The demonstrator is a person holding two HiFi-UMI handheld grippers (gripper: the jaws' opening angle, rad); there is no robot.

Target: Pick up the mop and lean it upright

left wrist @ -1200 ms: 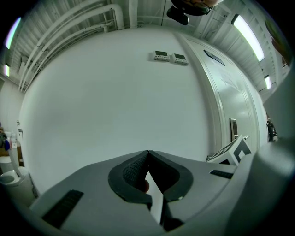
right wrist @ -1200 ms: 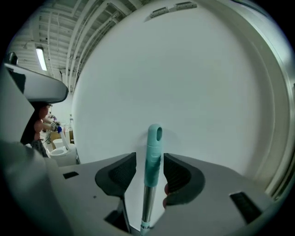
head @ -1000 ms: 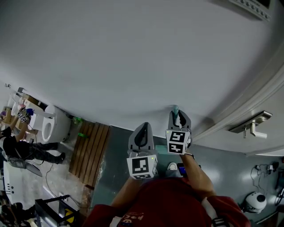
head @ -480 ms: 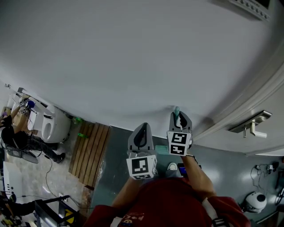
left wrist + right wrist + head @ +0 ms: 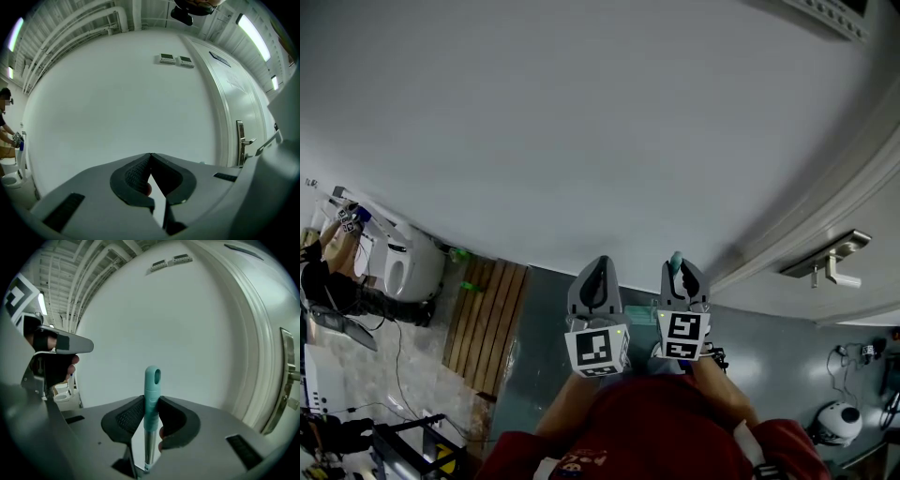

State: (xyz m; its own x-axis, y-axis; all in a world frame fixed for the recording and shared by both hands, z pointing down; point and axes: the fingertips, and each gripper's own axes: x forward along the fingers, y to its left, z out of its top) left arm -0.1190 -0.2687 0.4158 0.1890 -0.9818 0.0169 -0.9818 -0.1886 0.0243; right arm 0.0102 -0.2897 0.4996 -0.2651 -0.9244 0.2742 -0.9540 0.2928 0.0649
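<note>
Right gripper (image 5: pixel 151 414) fingers clamp the teal mop handle (image 5: pixel 152 387) near its top, held upright by the white wall (image 5: pixel 581 141). Left gripper (image 5: pixel 150 169) just beside it, fingers closed, empty.

Mop (image 5: pixel 151 390): only the upper end of the handle is visible.
- Top section is a pale teal plastic sleeve with a rounded tip and an oval hang-hole through it.
- Below the sleeve is a bare, shiny metal shaft that runs down out of sight.
- Pose: upright, roughly vertical in the right gripper view.
- State: clamped between the jaws of the right gripper (image 5: pixel 151 405), with the dark ribbed pads pressing on the teal sleeve from both sides and the tip standing clear above them.
- Head view: the teal tip (image 5: pixel 675 262) pokes out past the jaws, close in front of the white wall (image 5: pixel 581 122). Contact with the wall cannot be judged.
- Mop head not discernible.
</note>
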